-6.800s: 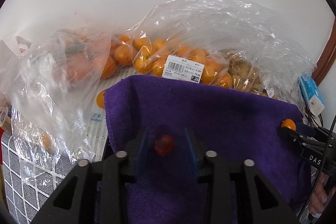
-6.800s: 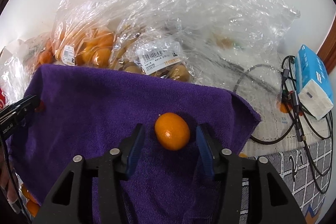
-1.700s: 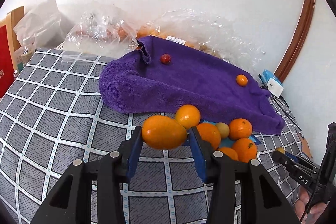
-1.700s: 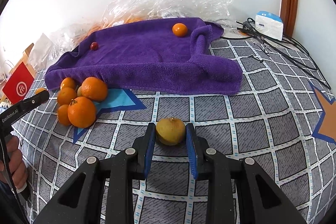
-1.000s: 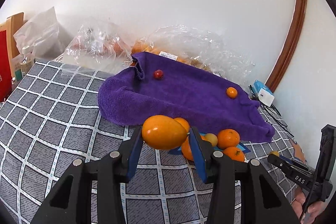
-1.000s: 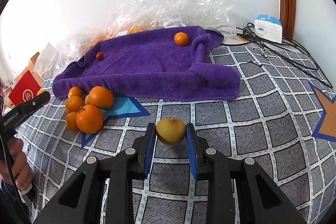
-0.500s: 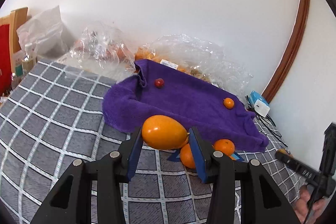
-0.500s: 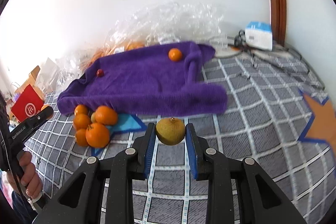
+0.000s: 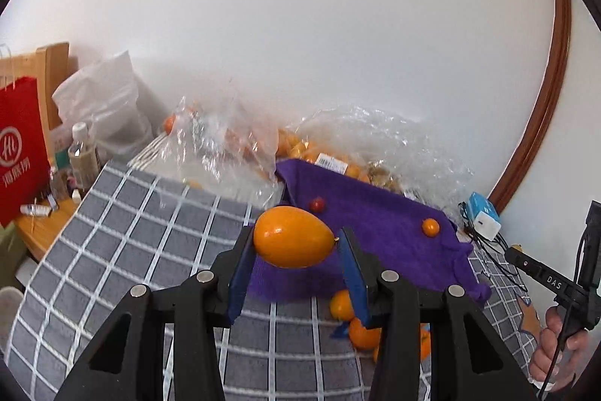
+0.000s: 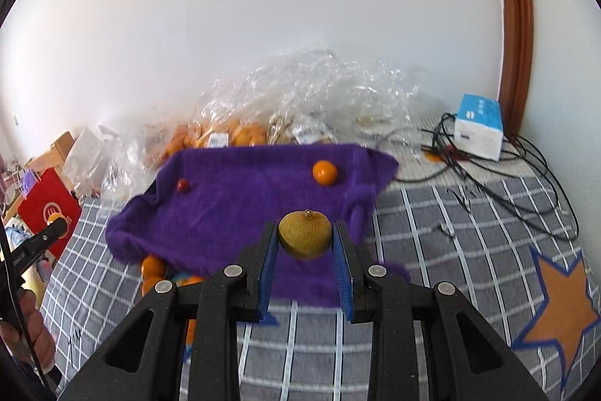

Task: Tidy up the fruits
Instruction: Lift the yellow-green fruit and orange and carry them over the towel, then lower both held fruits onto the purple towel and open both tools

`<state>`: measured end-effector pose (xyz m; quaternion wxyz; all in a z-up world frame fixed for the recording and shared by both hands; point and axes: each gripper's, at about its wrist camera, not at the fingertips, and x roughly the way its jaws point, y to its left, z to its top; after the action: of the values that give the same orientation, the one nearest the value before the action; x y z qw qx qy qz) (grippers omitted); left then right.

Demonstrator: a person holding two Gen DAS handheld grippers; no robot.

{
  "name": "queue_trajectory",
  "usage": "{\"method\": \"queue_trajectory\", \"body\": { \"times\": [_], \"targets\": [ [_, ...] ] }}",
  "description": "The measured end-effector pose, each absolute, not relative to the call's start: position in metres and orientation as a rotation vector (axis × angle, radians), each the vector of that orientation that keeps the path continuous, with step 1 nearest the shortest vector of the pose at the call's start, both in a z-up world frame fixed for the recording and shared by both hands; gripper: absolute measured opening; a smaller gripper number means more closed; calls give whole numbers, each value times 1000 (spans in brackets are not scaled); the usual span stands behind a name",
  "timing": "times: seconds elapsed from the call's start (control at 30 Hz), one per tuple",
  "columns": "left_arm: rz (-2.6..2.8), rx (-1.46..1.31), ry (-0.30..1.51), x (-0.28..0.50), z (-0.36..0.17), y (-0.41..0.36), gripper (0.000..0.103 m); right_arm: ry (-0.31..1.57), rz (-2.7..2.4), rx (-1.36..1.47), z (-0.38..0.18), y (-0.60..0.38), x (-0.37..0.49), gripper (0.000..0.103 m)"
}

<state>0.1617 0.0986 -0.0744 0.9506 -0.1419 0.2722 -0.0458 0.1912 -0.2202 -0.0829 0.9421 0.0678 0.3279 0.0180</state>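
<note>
Carry step in hand, both sides loaded. Left tool (image 9: pixel 296 243) grips an egg-shaped orange fruit (image 9: pixel 293 237) between its blue pads, lifted clear of the grey checked cloth (image 9: pixel 124 213). Right tool (image 10: pixel 305 243) is clamped on a brownish-yellow fruit (image 10: pixel 305 234), stem nub upward, also held in the air.

Purple towel (image 10: pixel 244 198) lies ahead of both tools — it carries a small red fruit (image 10: pixel 183 185) toward its left end and a small orange fruit (image 10: pixel 324 172) toward its right end, well apart. A cluster of oranges (image 9: pixel 357 322) sits on the cloth just beside the towel's near edge.

Judgement: sorting by kind onto the towel is early, with two placed. Next move calls for bringing each fruit low over a bare patch of towel, clear of the two already there, then opening gently — round fruit may roll off the rumpled edge.
</note>
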Motion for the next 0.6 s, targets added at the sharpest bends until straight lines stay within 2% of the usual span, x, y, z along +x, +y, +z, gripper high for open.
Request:
{"method": "queue_trajectory", "body": {
  "times": [0.37, 0.6],
  "targets": [
    [-120, -233, 531, 234, -53, 63, 42, 672, 28, 165, -77, -228, 259, 29],
    [-115, -221, 559, 272, -81, 50, 42, 681, 25, 121, -103, -224, 289, 29]
  ]
}}
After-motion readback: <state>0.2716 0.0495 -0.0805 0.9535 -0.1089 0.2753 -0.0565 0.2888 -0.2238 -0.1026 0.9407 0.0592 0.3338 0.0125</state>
